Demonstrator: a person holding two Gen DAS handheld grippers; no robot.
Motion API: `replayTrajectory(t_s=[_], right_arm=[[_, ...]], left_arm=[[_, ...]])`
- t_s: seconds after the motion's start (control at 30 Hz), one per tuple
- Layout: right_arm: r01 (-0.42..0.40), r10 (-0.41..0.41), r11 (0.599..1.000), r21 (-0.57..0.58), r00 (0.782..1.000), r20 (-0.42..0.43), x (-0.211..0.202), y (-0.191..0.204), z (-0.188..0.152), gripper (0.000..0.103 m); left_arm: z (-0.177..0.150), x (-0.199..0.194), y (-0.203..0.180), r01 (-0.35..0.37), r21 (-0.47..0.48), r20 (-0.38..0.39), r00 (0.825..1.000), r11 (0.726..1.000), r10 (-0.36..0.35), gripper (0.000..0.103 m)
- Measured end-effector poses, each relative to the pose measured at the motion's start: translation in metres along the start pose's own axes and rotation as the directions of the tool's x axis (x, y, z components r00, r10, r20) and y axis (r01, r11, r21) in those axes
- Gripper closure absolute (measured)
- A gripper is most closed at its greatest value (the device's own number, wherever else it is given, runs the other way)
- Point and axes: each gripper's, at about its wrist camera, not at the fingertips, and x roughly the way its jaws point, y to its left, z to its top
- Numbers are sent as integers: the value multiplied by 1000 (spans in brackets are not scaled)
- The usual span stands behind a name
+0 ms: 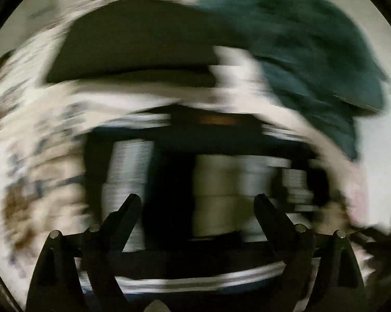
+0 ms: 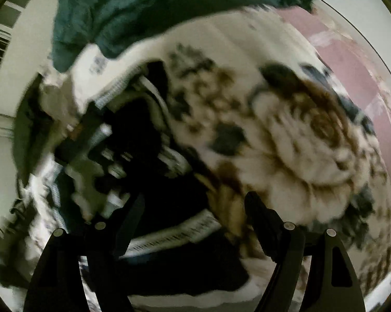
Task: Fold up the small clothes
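Note:
Both views are motion-blurred. In the left wrist view a black garment with white stripes and white print lies on a floral bedspread, right in front of my left gripper, whose jaws stand apart with nothing between them. In the right wrist view the same black garment lies crumpled with its striped hem between the fingers of my right gripper, which is open above it. The garment's shape is unclear in the blur.
A dark teal blanket lies bunched at the far side, in the left wrist view and in the right wrist view. A dark flat shape lies beyond the garment. A pink sheet borders the bedspread on the right.

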Motion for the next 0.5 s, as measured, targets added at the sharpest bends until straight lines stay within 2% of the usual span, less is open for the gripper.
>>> replayTrajectory(t_s=[0.07, 0.13, 0.23, 0.27, 0.3, 0.33, 0.37, 0.43, 0.5], right_arm=[[-30, 30, 999, -15, 1000, 7, 5, 19, 17, 22], [-50, 50, 999, -17, 999, -4, 20, 37, 37, 22], [-24, 23, 999, -39, 1000, -21, 40, 59, 52, 25], [-16, 15, 998, -58, 999, -32, 49, 67, 57, 35], [-17, 14, 997, -71, 999, -38, 53, 71, 60, 82], [12, -17, 996, -91, 998, -61, 59, 80, 62, 100], [-1, -4, 997, -80, 998, -64, 57, 83, 63, 100], [-95, 92, 995, -34, 993, -71, 49, 90, 66, 100], [-189, 190, 982, 19, 979, -78, 28, 94, 65, 100]], left_arm=[[-3, 10, 55, -91, -80, -46, 995, 993, 88, 15], [-3, 21, 100, -125, -172, -82, 990, 977, 113, 15], [0, 34, 125, -140, -228, -98, 988, 963, 121, 15], [3, 39, 126, -143, -231, -96, 988, 962, 123, 15], [5, 43, 127, -134, -233, -93, 989, 963, 115, 15], [7, 45, 129, -128, -236, -93, 990, 963, 109, 15], [10, 48, 128, -122, -239, -92, 990, 963, 102, 15], [14, 52, 127, -106, -237, -89, 992, 966, 87, 15], [19, 55, 123, -104, -223, -91, 992, 969, 85, 15]])
